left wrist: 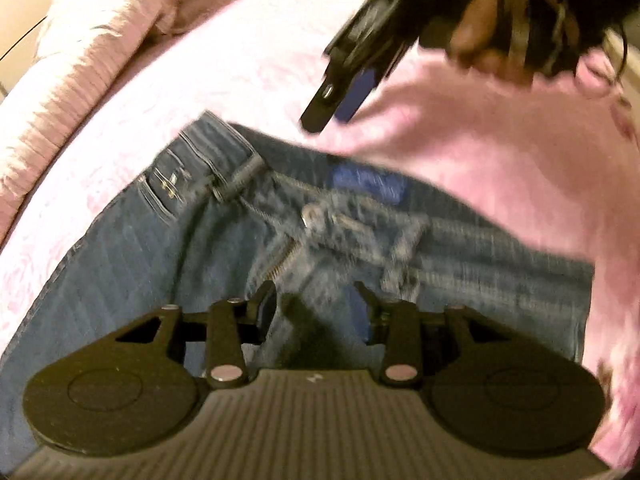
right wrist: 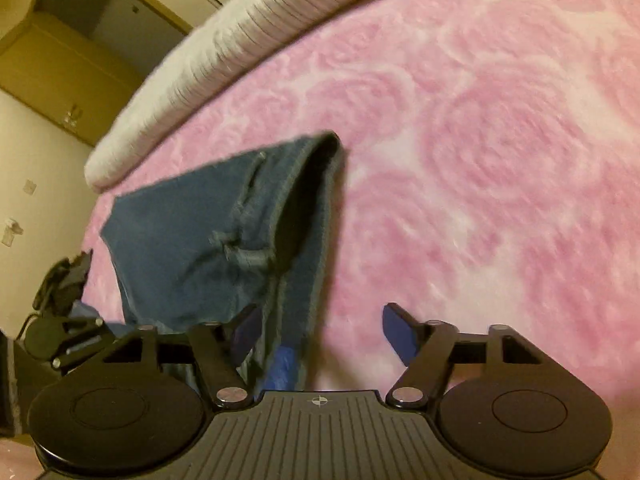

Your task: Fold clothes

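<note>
Surface: pink rose-patterned blanket (right wrist: 500,152) covering the bed; it carries the garment.
Garment: blue jeans (left wrist: 224,240) lying on the blanket, waistband end toward the bed's far edge; fly unzipped, zipper teeth and button visible.
Surroundings: ribbed pale bolster (right wrist: 224,64) along the blanket's far edge; wooden cabinet (right wrist: 68,68) beyond it, off the bed.
Left gripper (left wrist: 316,300): jaws moderately apart, directly above the jeans below the fly; contact with the denim cannot be determined.
Right gripper (right wrist: 320,320): jaws wide; a fold of denim hangs close to the left finger, with no closure on it. In the left view it hovers above the waistband, held by a hand (left wrist: 492,28).
Obstruction: motion blur obscures fine detail.
Containers: cabinet contents indeterminable.
</note>
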A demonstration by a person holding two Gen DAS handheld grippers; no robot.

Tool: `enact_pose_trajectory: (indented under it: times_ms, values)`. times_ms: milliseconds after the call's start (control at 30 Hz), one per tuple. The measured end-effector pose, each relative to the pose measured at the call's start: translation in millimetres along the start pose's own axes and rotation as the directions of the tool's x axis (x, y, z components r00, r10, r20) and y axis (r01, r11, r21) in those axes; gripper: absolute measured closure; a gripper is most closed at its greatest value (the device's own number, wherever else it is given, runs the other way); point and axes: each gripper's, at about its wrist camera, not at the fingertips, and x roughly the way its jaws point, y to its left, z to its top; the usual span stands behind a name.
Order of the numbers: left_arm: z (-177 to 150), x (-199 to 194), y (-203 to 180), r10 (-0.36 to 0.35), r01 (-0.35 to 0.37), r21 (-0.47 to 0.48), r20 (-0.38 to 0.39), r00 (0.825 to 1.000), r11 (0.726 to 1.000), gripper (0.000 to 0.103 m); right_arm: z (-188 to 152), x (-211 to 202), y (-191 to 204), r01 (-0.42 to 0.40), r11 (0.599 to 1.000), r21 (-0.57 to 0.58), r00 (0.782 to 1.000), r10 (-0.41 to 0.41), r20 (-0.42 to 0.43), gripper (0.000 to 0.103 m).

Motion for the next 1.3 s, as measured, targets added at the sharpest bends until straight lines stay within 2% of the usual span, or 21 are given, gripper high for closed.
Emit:
enact_pose_trajectory:
  times_ms: [200,333,367,400,433,600,733,967,1033,1133,1200,1300]
  values:
    - [9,20,-5,-0.04,0.04,-0.034,0.004,0.999,0.999,0.064,36,49,4,-0.08,0.996,0.033,0.996,0.078,0.035,0.031]
    - [13,29,-5,-0.044,0.045,-0.086,0.01,0.999,0.995,0.06,46,78,5,-0.159,0.983,0.091,0.986,0.154,0.057,0.031]
    - [15,32,-5,-0.051,0.051,-0.094,0.007,0.999,0.994,0.06,46,81,5,-0.175,0.979,0.107,0.984,0.17,0.054,0.043]
    - [17,35,-5,-0.058,0.058,-0.097,0.003,0.998,0.994,0.06,46,84,5,-0.174,0.978,0.113,0.984,0.17,0.046,0.08]
    - [19,38,-6,-0.065,0.064,-0.1,0.0,0.998,0.993,0.059,45,86,6,-0.15,0.983,0.106,0.989,0.148,0.031,0.088]
    - [31,49,-9,-0.076,0.074,-0.104,-0.011,0.997,0.992,0.055,55,70,1,-0.122,0.99,0.071,0.992,0.121,0.024,0.093]
    - [55,60,-22,-0.085,0.084,-0.089,-0.006,0.996,0.992,0.055,67,49,-15,-0.113,0.992,0.047,0.993,0.112,0.021,0.094]
    - [102,86,-24,-0.102,0.106,-0.12,0.041,0.994,0.987,0.055,94,11,-50,-0.031,0.999,0.038,0.996,0.028,0.085,0.094]
    - [102,84,-22,-0.107,0.112,-0.127,0.047,0.993,0.985,0.06,97,11,-56,-0.02,0.999,0.05,0.996,0.016,0.082,0.093]
    - [88,65,-16,-0.095,0.102,-0.163,0.052,0.994,0.981,0.06,93,9,-50,0.007,0.999,0.034,0.997,-0.009,0.077,0.09]
    - [72,47,-11,-0.076,0.085,-0.198,0.049,0.996,0.977,0.06,80,-1,-41,0.044,0.999,0.031,0.995,-0.046,0.083,0.068]
    - [43,16,-2,-0.039,0.042,-0.244,0.018,0.999,0.969,0.06,60,-16,-26,0.099,0.995,0.026,0.991,-0.101,0.092,0.057]
